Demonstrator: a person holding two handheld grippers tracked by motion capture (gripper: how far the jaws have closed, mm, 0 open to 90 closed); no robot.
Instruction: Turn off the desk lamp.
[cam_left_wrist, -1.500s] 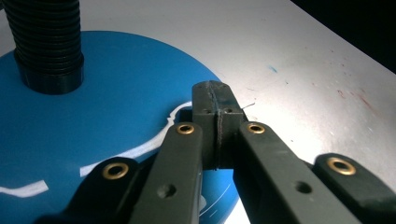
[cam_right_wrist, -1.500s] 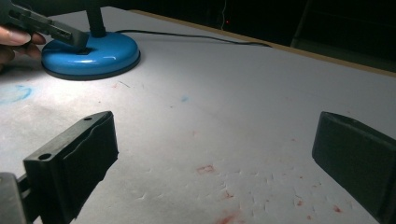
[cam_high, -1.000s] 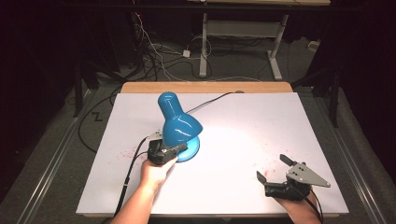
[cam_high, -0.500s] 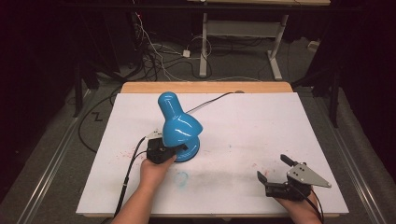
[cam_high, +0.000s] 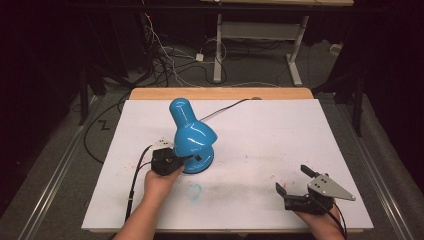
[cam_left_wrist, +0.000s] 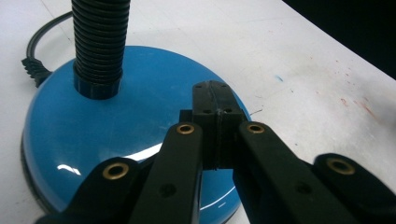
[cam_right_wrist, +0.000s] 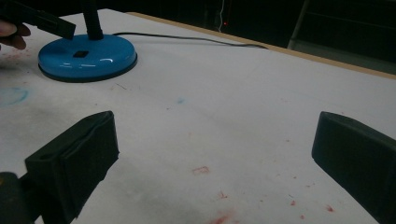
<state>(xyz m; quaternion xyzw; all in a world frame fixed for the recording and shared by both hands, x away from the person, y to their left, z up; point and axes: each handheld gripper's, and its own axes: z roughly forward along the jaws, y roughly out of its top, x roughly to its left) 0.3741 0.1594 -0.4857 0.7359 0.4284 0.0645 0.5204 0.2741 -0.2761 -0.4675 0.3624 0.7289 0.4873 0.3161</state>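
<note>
Now that my left hand-held gripper (cam_left_wrist: 215, 100), jaws pressed together, has pushed the lamp (cam_high: 191, 135) farther up the worktop (cam_high: 280, 130), my right hand-held gripper (cam_high: 296, 181) waits wide apart.

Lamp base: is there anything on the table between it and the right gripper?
Nothing visible does. Between the right gripper and the lamp base lies only bare white table with faint red and blue stains. The left gripper, jaws together, is at the base's other side.

Blue lamp (cam_high: 191, 135), white table (cam_high: 280, 130)
</note>
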